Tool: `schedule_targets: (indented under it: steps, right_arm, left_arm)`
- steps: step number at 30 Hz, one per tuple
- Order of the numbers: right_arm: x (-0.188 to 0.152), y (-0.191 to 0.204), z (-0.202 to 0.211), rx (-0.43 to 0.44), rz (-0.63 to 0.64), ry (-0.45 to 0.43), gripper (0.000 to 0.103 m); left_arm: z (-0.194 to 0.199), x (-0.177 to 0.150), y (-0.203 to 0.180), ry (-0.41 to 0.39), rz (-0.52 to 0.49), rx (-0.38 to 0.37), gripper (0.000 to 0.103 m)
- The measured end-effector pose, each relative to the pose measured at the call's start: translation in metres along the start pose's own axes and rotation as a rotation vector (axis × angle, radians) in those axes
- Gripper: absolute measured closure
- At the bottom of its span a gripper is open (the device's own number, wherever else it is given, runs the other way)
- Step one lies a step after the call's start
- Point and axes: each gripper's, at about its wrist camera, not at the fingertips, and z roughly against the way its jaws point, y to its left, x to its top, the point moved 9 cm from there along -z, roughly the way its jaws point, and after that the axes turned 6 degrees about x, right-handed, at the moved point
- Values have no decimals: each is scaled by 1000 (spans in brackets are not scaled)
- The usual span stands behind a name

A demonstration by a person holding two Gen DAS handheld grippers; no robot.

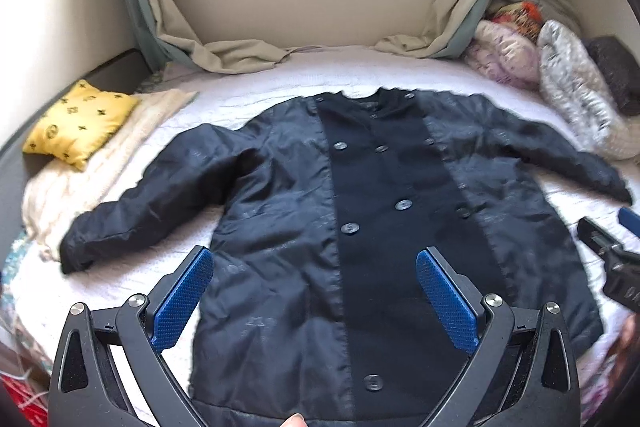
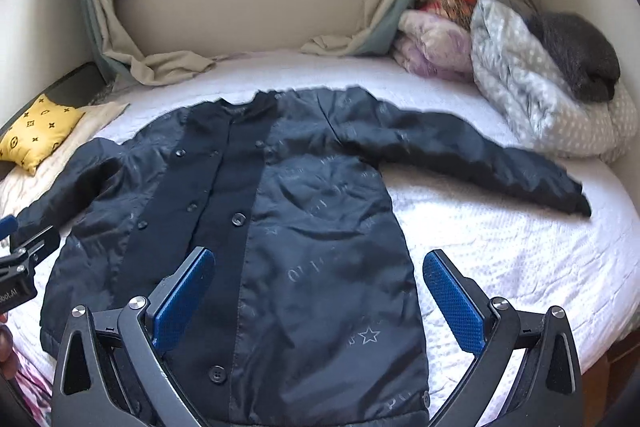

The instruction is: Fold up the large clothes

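Note:
A dark navy buttoned coat (image 1: 360, 211) lies flat, front up, on the white bedspread (image 1: 248, 107), collar toward the window, both sleeves spread out. It also shows in the right wrist view (image 2: 304, 219). My left gripper (image 1: 314, 257) is open and empty, hovering above the coat's lower left front. My right gripper (image 2: 318, 261) is open and empty above the coat's lower right panel near the hem. The right gripper's tip shows at the right edge of the left wrist view (image 1: 612, 251). The left gripper's tip shows at the left edge of the right wrist view (image 2: 20, 251).
A yellow patterned cushion (image 1: 80, 123) rests on a cream blanket (image 1: 100, 163) at the left. Piled bedding and pillows (image 2: 532, 79) fill the far right corner. Curtains (image 1: 240, 55) hang onto the bed's far edge under the window sill. The bed's right edge (image 2: 612, 331) drops off.

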Motion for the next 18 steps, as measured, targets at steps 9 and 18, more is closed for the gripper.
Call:
schedule_targets:
  steps: [9,18]
  right_arm:
    - [45,29,28,-33,183,-93,0]
    - [35,34,17,-16,164,-58,0]
  left_arm:
    - [1,13,5,-74,-24,48,0]
    - [0,9,16,-79,8,65,0]
